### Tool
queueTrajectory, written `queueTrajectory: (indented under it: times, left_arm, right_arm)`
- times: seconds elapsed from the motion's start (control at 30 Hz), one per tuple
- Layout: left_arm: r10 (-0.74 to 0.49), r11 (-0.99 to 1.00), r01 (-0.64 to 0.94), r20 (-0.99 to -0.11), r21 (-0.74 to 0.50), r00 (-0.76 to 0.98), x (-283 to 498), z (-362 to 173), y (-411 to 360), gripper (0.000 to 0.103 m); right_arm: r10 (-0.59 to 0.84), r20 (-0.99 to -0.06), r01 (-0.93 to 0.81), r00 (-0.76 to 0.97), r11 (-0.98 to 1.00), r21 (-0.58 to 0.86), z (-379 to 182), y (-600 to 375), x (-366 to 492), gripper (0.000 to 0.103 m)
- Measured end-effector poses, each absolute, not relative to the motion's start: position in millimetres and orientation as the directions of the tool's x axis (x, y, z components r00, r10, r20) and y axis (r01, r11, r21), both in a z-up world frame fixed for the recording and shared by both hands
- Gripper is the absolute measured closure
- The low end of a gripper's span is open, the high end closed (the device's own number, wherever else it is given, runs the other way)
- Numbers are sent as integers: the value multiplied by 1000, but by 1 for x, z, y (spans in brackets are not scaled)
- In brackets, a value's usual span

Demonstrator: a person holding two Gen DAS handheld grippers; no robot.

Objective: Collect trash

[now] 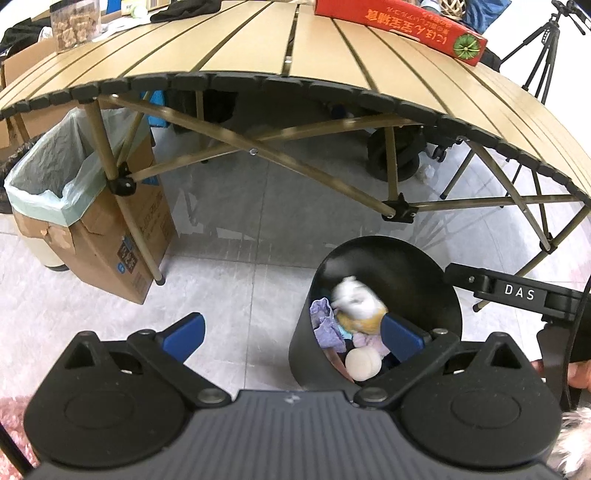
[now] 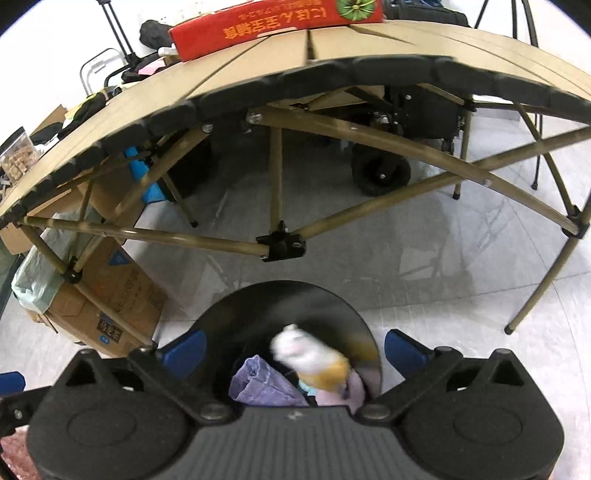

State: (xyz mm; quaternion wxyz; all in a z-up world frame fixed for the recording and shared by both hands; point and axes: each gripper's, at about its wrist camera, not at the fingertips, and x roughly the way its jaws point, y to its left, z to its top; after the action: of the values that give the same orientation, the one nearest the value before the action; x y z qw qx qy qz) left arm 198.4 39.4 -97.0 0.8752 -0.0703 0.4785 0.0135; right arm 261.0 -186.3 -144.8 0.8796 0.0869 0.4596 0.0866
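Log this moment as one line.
bin: black, floor, part full | bottle: blurred, in bin mouth | right hand-held gripper: open, over bin

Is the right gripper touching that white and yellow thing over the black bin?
Apart. The right wrist view shows the blurred white and yellow thing midway between wide-open fingers, bin visible either side.

Bin (image 1: 436,284): showing black.
Table (image 1: 258,48): showing tan slats, black-edged.
Box (image 1: 402,22): showing red.
Gripper pads (image 2: 184,352): showing blue.

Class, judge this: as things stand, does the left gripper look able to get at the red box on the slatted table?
Probably yes. The left gripper is open and empty, and the red box lies on the table top with nothing over it, though the gripper hangs low near the black bin.
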Motion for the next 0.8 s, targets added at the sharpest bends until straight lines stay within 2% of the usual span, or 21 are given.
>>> queueTrajectory:
  times: [0.33, 0.8]
  left_arm:
    - [-55, 991, -68, -816, -115, 575, 186, -79, 33, 0]
    - [-133, 990, 57, -687, -132, 715, 131, -22, 16, 0]
  right_arm:
    - [237, -785, -34, 573, 963, 266, -130, -212, 244, 0]
    - [315, -721, -126, 617, 944, 305, -62, -235, 173, 0]
